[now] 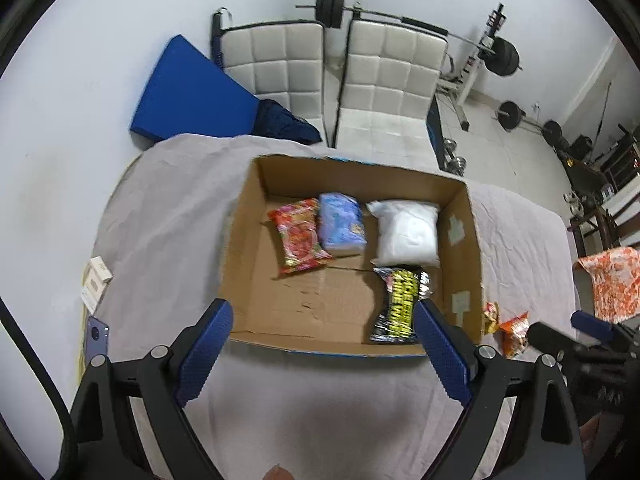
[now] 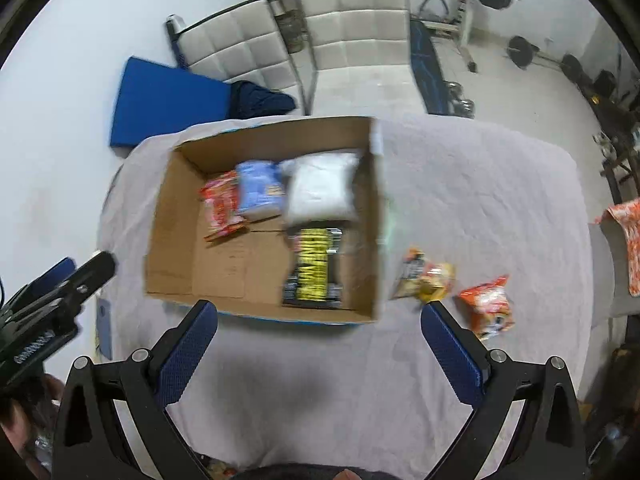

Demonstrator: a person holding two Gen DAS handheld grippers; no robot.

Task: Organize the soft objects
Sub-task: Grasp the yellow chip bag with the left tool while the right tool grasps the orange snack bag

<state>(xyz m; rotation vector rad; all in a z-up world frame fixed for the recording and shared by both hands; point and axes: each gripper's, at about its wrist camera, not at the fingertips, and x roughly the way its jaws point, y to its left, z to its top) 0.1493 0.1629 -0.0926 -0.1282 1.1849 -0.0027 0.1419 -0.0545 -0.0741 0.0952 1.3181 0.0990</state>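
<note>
Our left hand-held gripper (image 1: 322, 330) hangs released over the near wall of the cardboard box (image 1: 256, 240), nothing between its blue pads. Our right hand-held gripper (image 2: 320, 328) is likewise spread wide and grasps nothing. Inside the box lie a red packet (image 1: 300, 242), a blue packet (image 1: 342, 222), a white pouch (image 1: 406, 234) and a black-and-yellow packet (image 1: 400, 304). On the cloth-covered worktop (image 2: 480, 184), right of the box, an orange packet (image 2: 488, 306) and a yellow packet (image 2: 426, 280) lie loose.
</note>
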